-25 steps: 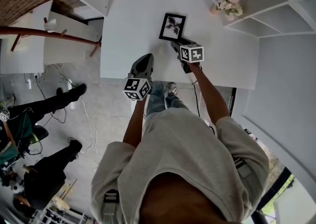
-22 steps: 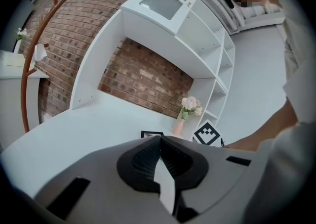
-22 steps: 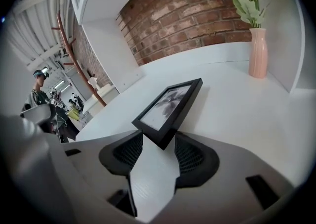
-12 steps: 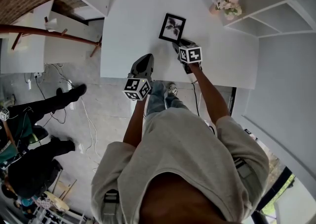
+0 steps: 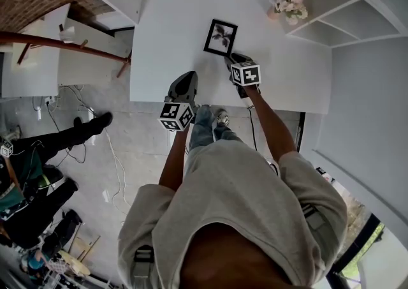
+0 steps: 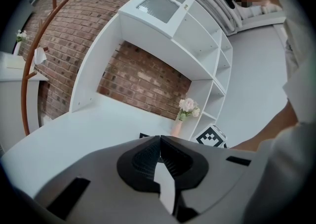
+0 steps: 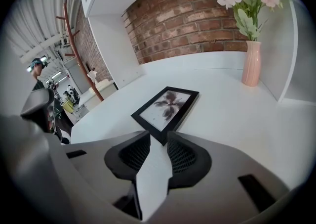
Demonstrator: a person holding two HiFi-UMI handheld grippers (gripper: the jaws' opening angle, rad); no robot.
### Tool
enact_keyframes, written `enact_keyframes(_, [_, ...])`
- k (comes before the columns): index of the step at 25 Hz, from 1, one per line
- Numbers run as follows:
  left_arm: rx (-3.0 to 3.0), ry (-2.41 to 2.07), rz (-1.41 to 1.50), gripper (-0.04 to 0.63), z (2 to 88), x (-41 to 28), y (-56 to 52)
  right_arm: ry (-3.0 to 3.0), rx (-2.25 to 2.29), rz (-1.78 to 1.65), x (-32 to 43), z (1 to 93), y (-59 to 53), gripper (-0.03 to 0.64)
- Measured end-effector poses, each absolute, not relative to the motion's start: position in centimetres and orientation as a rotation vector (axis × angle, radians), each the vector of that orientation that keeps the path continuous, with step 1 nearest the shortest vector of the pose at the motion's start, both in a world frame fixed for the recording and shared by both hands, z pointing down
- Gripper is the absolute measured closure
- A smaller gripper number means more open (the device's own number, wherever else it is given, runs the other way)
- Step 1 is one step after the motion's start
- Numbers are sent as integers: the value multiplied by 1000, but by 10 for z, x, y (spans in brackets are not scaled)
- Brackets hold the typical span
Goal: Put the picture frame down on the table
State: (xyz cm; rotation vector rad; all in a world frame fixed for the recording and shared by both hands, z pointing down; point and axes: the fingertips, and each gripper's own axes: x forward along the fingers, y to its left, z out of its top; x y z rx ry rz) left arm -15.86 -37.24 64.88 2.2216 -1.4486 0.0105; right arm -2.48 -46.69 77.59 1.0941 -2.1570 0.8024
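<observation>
Frame (image 5: 220, 37) lies flat, glass up, on the white table (image 5: 172, 39). It is well apart from the vase (image 5: 287, 2), toward the person and to the vase's left in the head view. In the right gripper view the frame (image 7: 166, 107) has one corner turned toward the camera, and the vase (image 7: 251, 65) stands upright beyond it to the right.

Right gripper (image 5: 228, 58): on the frame's side away from the vase, tips at the frame's near corner. Its own view (image 7: 158, 136) shows the jaws partly apart. That corner shows in the gap at their tips, and the pads do not press on it. The jaws have just been closing from a wider spread.

Left gripper (image 5: 188, 74): farther from the vase than the frame is, over the table's near edge. Jaws together (image 6: 159, 139), nothing between them. Vase (image 6: 177, 126) small in the distance past its tips.

Against the earlier frames:
- Frame holds the same place and angle with respect to the vase.
- Right gripper stays at the near corner; only the jaw gap has narrowed.
- Left gripper unchanged, in place and in jaws.
- Bystander's legs (image 5: 76, 131) on the floor, far from the vase at the head view's left: the lower pair has drawn off toward the left edge.
</observation>
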Motion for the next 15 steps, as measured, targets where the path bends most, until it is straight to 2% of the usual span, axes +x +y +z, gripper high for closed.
enact_keyframes(6, [2244, -1444, 10, 578, 642, -152, -369, -2192, 1132, 735, -20, 764, -460, 578])
enact_keyframes(15, [2276, -1440, 20, 578, 631, -139, -363, -2297, 1162, 709, -12, 732, -444, 592])
